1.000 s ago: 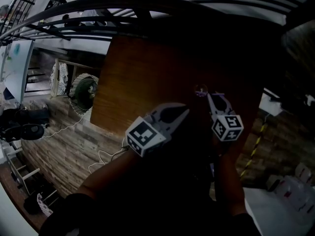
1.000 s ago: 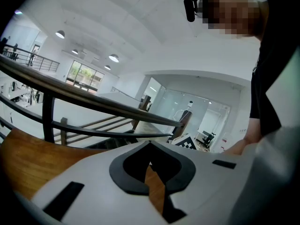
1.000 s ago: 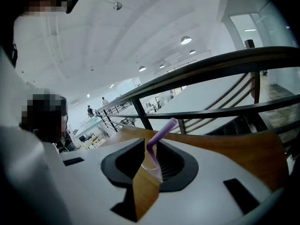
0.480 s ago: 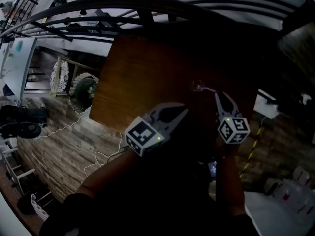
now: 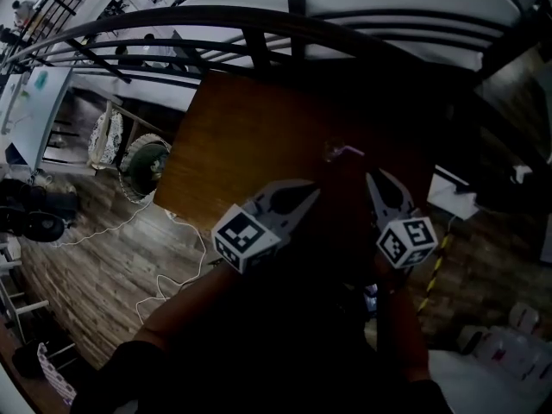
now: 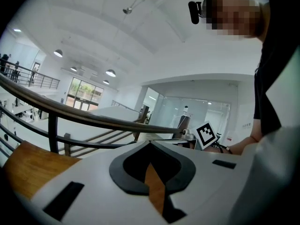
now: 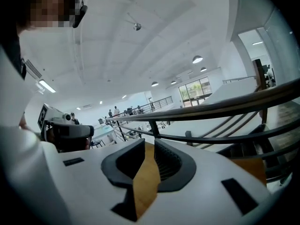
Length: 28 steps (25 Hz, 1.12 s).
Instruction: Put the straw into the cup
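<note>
While the right gripper (image 5: 372, 178) hangs near the cup (image 5: 331, 153), table (image 5: 241, 136) surrounds both.

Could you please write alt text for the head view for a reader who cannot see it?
In a dim downward view, the left gripper and right gripper hover over a brown wooden table, pointing toward a small clear cup with a purple straw. A dark railing curves beyond.

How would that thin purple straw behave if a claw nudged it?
Probably light and easily shifted: the straw looks very thin. It may roll on the smooth table. Too small here to judge stiffness.
</note>
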{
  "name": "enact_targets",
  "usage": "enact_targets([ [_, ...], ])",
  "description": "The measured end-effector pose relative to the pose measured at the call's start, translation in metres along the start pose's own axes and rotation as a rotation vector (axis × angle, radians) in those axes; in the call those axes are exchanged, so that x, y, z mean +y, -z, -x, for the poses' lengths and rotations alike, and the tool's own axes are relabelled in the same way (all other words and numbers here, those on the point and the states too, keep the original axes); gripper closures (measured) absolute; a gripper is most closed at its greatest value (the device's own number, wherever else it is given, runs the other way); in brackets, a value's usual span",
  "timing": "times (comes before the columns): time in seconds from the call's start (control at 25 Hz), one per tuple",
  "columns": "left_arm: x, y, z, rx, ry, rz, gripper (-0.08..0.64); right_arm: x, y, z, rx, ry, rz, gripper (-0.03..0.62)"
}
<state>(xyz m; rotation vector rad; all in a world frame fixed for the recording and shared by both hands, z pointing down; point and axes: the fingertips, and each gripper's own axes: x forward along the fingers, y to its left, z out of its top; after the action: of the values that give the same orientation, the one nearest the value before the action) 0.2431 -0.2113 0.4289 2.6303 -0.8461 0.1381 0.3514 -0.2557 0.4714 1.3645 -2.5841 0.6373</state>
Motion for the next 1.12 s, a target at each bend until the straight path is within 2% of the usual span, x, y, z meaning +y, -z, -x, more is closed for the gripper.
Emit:
enact_targets([
  [0.08,-0.007,-0.005,0.010,-0.021,-0.012,-0.021,0.549,0.018,-0.007,0.009,-0.017,-0.035,0.021,0.525],
  [0.2,-0.017,-0.012,0.030,-0.048,-0.030,-0.047,0.549,0.045,-0.018,0.029,-0.058,-0.092,0.063,0.580],
  [0.44,-0.028,-0.016,0.069,-0.055,-0.104,-0.088,0.549,0.078,-0.033,0.059,-0.093,-0.172,0.108,0.581],
  [0.72,-0.033,-0.011,0.109,-0.067,-0.124,-0.115,0.549,0.117,-0.029,0.071,-0.108,-0.220,0.117,0.581],
  [1.12,-0.056,0.005,0.207,-0.071,-0.093,-0.117,0.549,0.222,-0.013,0.095,-0.126,-0.208,0.137,0.581],
])
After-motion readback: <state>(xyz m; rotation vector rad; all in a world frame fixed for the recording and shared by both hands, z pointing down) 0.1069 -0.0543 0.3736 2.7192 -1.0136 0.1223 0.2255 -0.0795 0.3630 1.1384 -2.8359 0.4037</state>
